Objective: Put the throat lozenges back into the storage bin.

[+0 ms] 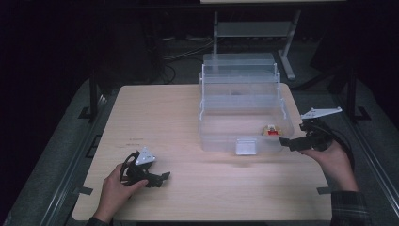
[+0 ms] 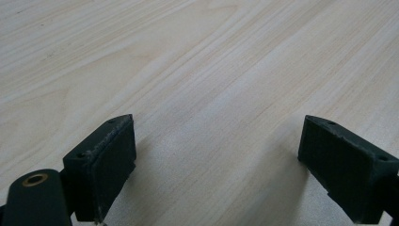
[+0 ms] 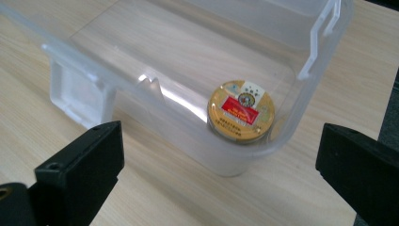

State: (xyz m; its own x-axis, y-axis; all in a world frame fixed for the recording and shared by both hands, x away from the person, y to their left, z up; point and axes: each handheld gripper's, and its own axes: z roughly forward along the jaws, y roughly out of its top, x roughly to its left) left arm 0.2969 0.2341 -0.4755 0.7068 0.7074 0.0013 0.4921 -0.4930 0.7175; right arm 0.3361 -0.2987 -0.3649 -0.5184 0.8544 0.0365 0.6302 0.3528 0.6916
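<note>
We see a clear plastic box [image 1: 244, 117] standing open on the far right part of the wooden table [image 1: 160, 117], its lid tipped up at the back toward twelve o'clock. Inside it, a small round gold tin [image 1: 272, 130] with a red label lies flat on the floor of the box, tucked into the near right corner, at about four o'clock from the box's middle. In the right gripper view the tin [image 3: 241, 111] sits just inside the curved corner wall of the box [image 3: 141, 89]; whether it touches that wall we cannot tell.

Our right gripper [image 1: 285, 141] hovers outside that same corner, at about four o'clock of the box, close to the wall and above the table's right edge. Its jaws stand wide apart with nothing between them; they frame the tin from outside the box.

Our left gripper [image 1: 162, 178] rests low over the near left part of the table, at about eight o'clock from the box and well apart from it. Its jaws also stand wide, with only bare wood [image 2: 197, 70] between them.

Between the two grippers, the table's near strip lies open. The latch tab [image 1: 246, 146] on the box's front wall juts toward six o'clock, just left of the right gripper.
</note>
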